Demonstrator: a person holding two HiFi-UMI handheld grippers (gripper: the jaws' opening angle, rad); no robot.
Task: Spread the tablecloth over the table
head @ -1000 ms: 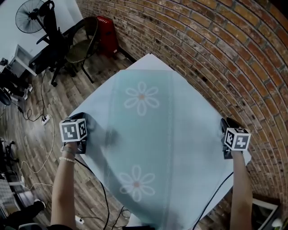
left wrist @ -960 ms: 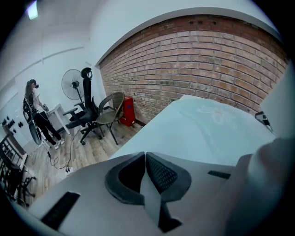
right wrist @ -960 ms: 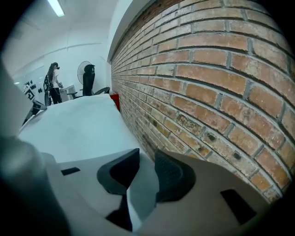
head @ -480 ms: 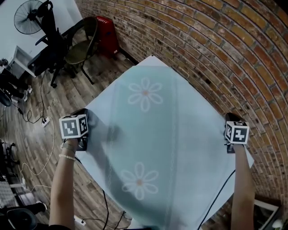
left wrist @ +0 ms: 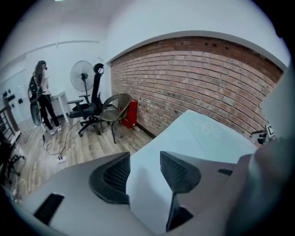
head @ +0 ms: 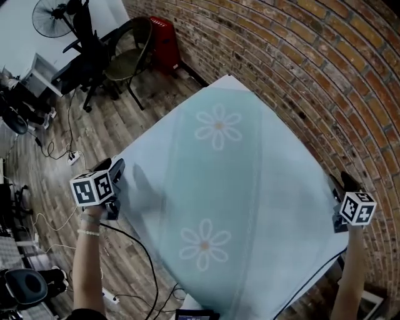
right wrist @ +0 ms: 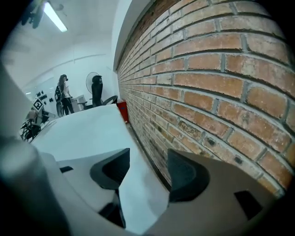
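Pale blue-green cloth printed with white daisies, the tablecloth (head: 250, 181) lies flat over the worktop (head: 229, 80), of which only a whiter corner shows at the far end. At the cloth's near left edge the left tongs (left wrist: 144, 167) stand wide apart, having just been opening. The cloth's edge sits in the gap, and neither pad presses on it. At the near right edge, just beside the brick wall (head: 300, 56), the right tongs (right wrist: 146, 168) are spread just as wide and have also just been opening, with the cloth's border lying loose between them. Beyond the worktop, on the wooden floor (head: 75, 137), stand a chair (head: 130, 62), a red box (head: 167, 44), a black office chair (head: 87, 59) and a fan (head: 53, 9). A person (left wrist: 42, 92) stands far off in the left gripper view.
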